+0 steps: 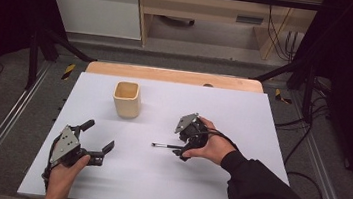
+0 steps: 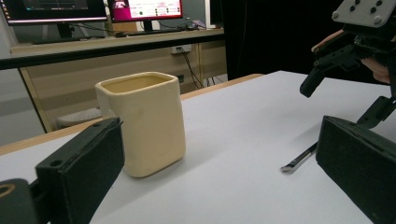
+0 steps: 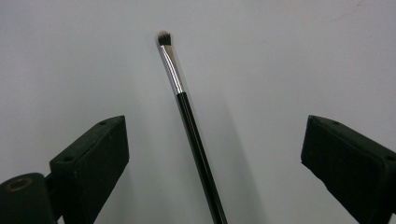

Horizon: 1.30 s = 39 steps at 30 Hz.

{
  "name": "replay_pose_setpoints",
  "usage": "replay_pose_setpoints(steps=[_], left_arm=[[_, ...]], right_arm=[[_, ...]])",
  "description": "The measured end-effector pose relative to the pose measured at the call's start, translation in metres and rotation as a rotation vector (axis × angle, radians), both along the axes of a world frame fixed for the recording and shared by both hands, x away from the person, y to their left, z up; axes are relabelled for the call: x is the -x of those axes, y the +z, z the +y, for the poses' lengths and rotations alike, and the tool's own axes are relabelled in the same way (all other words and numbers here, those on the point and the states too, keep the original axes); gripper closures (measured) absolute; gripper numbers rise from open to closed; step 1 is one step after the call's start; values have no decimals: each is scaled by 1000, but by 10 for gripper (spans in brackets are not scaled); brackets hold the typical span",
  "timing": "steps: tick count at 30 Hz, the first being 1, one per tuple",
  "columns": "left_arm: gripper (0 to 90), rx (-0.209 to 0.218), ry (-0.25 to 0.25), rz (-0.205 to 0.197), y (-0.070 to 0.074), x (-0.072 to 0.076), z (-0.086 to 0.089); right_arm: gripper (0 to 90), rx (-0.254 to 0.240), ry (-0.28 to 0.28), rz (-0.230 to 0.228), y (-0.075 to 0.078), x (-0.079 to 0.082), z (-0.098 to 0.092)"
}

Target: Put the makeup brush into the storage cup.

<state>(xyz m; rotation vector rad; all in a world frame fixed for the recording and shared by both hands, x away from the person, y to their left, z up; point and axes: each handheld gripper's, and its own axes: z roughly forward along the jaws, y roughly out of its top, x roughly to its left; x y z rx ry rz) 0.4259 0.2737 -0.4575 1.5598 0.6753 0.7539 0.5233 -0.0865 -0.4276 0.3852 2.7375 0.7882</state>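
Brush lies flat near the worktop middle, bristles toward the cup, with the right gripper spread astride its handle to pinch it, while the left gripper waits spread near the front-left corner.

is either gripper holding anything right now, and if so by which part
Nothing is held. The right gripper is open, its jaws on either side of the brush handle without touching it; the brush lies on the table. The left gripper is open and empty.

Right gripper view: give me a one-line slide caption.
Open right gripper poised over a black-handled brush lying on the white table, jaws either side.
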Motion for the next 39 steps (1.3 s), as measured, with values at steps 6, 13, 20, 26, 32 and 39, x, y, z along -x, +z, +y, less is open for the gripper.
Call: replay_pose_setpoints(steps=[6, 13, 20, 26, 32, 39], left_arm=[[10, 1, -1, -1, 0, 0, 0], [10, -1, -1, 0, 0, 0, 0], [10, -4, -3, 2, 0, 0, 0], [10, -1, -2, 1, 0, 0, -1], [10, -6, -3, 1, 0, 0, -1], [10, -6, -1, 2, 0, 0, 0]], right_arm=[[105, 1, -2, 3, -2, -1, 1], [124, -1, 8, -13, -4, -1, 3], [176, 0, 12, -15, -5, -1, 4], [250, 9, 23, -4, -5, 0, 4], [301, 8, 31, -6, -6, 1, 4], [314, 6, 31, 1, -8, 1, 6]])
